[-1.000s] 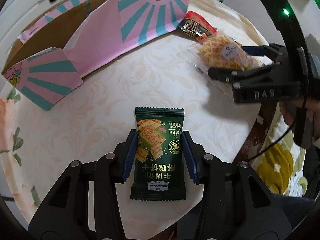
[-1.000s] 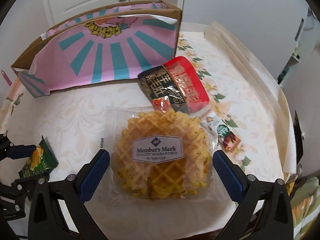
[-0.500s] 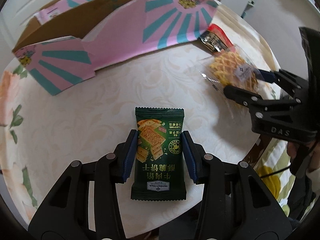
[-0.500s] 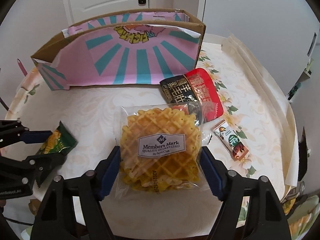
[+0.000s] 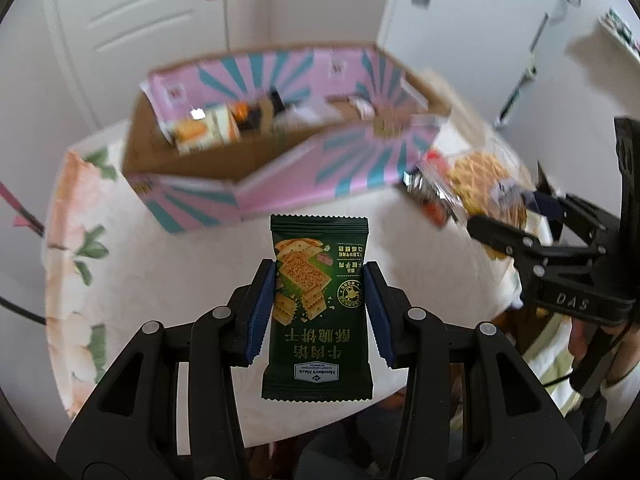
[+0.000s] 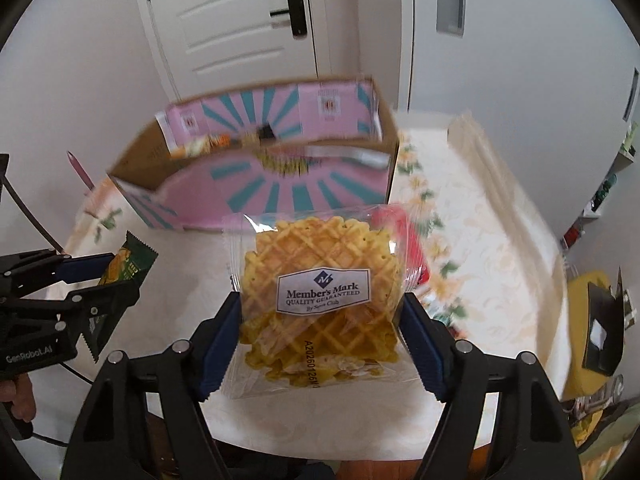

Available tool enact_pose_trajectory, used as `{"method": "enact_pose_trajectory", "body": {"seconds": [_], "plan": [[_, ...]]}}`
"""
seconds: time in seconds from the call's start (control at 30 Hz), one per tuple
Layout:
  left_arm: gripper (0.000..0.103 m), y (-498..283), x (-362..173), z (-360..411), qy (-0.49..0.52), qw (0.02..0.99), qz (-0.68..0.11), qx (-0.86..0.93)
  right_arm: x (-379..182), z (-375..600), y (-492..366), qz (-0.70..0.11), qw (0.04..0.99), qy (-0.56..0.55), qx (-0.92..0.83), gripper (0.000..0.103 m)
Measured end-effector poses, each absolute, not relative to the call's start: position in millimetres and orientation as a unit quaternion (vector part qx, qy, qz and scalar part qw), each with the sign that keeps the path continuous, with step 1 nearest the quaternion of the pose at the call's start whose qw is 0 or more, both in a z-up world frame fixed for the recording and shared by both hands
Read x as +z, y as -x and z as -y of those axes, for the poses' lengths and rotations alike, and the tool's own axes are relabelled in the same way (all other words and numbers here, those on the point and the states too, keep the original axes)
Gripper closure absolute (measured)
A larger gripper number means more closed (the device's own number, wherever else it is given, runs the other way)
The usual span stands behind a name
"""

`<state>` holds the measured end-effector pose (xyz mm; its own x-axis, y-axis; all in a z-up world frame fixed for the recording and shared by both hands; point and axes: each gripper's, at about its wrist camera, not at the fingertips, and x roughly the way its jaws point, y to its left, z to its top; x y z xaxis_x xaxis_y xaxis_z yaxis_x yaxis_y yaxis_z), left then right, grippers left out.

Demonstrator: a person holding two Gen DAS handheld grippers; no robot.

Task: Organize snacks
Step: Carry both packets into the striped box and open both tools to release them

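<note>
My left gripper (image 5: 319, 270) is shut on a dark green cracker packet (image 5: 316, 344), held flat in the air above the table. My right gripper (image 6: 320, 300) is shut on a clear bag of waffle cookies (image 6: 316, 248), its blue pads pressing both sides, also lifted off the cloth. Behind both stands the open pink-and-teal cardboard box (image 5: 280, 184), with several snack packets (image 5: 204, 132) inside. In the left wrist view the right gripper (image 5: 520, 220) and the waffle bag (image 5: 480, 176) are at the right. In the right wrist view the left gripper (image 6: 116, 276) and the green packet (image 6: 132, 264) are at the left.
A red-and-black snack packet (image 6: 404, 232) lies on the floral tablecloth (image 6: 480, 240) just behind the waffle bag, near the box's right corner. The round table's front edge is close below both grippers. A white door (image 6: 240, 20) and walls stand behind the box.
Both grippers have risen off the table with their packets, so the box's inside now shows. The right jaws, wide around the waffle bag a second ago, closed on it.
</note>
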<state>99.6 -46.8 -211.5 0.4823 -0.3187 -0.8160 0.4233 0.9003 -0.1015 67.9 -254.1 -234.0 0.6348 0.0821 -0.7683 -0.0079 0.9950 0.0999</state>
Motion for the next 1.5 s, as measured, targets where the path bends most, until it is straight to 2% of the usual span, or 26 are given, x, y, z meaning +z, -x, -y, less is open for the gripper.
{"method": "enact_pose_trajectory", "body": {"seconds": [0.33, 0.57, 0.83, 1.13, 1.17, 1.2, 1.23, 1.27, 1.5], "plan": [[0.063, -126.4, -146.9, 53.7, -0.011, 0.893, -0.407, -0.191, -157.5, 266.7, -89.0, -0.377, 0.924, -0.029, 0.064, 0.030], [0.063, -174.6, -126.7, 48.5, -0.004, 0.891, -0.405, -0.204, -135.1, 262.1, -126.0, -0.365, 0.928, -0.033, 0.071, 0.030], [0.063, -244.6, -134.3, 53.9, -0.014, 0.874, -0.429, -0.228, -131.7, 257.4, -183.4, -0.381, 0.920, -0.078, 0.057, 0.030], [0.062, -290.9, -177.1, 84.7, -0.065, 0.847, -0.468, -0.246, -145.8, 261.8, -230.4, -0.402, 0.908, -0.115, 0.026, 0.030], [0.055, -291.9, -182.2, 87.9, -0.076, 0.847, -0.468, -0.241, -148.3, 261.4, -234.9, -0.406, 0.906, -0.117, 0.022, 0.030], [0.036, -291.9, -184.8, 89.3, -0.081, 0.847, -0.468, -0.239, -150.3, 261.2, -238.6, -0.409, 0.905, -0.119, 0.020, 0.030], [0.022, -291.4, -188.2, 90.4, -0.087, 0.848, -0.466, -0.237, -152.9, 261.3, -241.2, -0.412, 0.903, -0.122, 0.018, 0.030], [0.000, -290.3, -190.3, 90.4, -0.091, 0.852, -0.461, -0.229, -155.8, 261.8, -243.7, -0.416, 0.900, -0.126, 0.015, 0.030], [0.000, -285.1, -196.1, 71.9, -0.098, 0.856, -0.459, -0.218, -166.2, 261.3, -251.6, -0.432, 0.891, -0.136, 0.011, 0.030]]}}
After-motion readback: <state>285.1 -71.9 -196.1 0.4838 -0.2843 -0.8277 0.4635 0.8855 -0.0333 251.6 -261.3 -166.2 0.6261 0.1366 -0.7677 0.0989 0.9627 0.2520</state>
